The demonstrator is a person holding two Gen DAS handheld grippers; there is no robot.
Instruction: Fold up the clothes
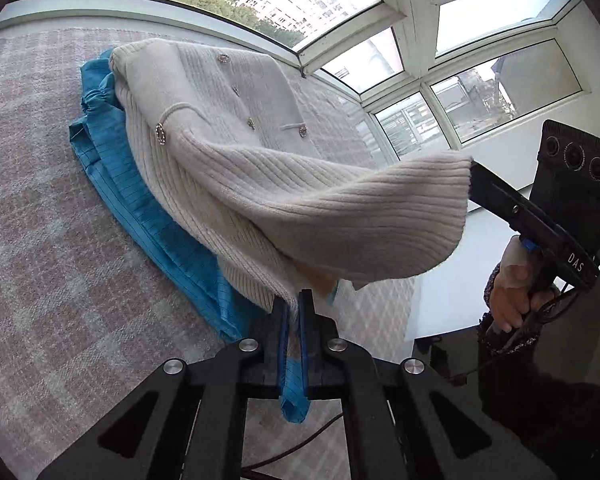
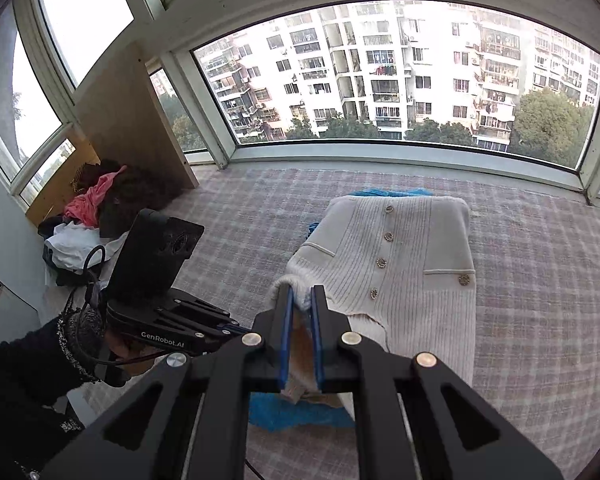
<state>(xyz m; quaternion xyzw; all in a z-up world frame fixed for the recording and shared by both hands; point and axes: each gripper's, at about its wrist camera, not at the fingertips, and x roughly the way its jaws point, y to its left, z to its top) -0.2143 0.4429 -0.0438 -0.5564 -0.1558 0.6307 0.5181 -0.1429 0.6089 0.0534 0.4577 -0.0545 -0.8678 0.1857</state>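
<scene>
A: Two claws, one garment: the cream ribbed cardigan (image 2: 396,264) lies button-side up on the plaid blanket (image 2: 540,320), its near end lifted off the surface.

B: Where do the claws sit on it?

A: The right claw (image 2: 301,308) is closed down on a thick bunch of the cardigan's knit, its blue pads pressed in from both sides. The left claw (image 1: 293,312) is nearly closed on the cardigan's lower edge, with a strip of the blue garment (image 1: 140,200) caught between its pads as well.

B: And that blue piece?

A: It lies under the cardigan, showing along one side and at the far end. What kind of garment it is cannot be told.

B: Anything else hidden?

A: From the left wrist view, the lifted knit covers the right claw's tips. In the right wrist view, the left claw's tips are hidden behind the right one's linkage.

B: The hands?

A: The right hand (image 1: 512,292) grips its handle in a dark sleeve, held level with the lifted fold. The left hand (image 2: 116,344) is mostly covered by its handle. A heap of clothes (image 2: 88,224) sits well off beside a wooden panel (image 2: 136,128), below the windows (image 2: 380,80).
</scene>
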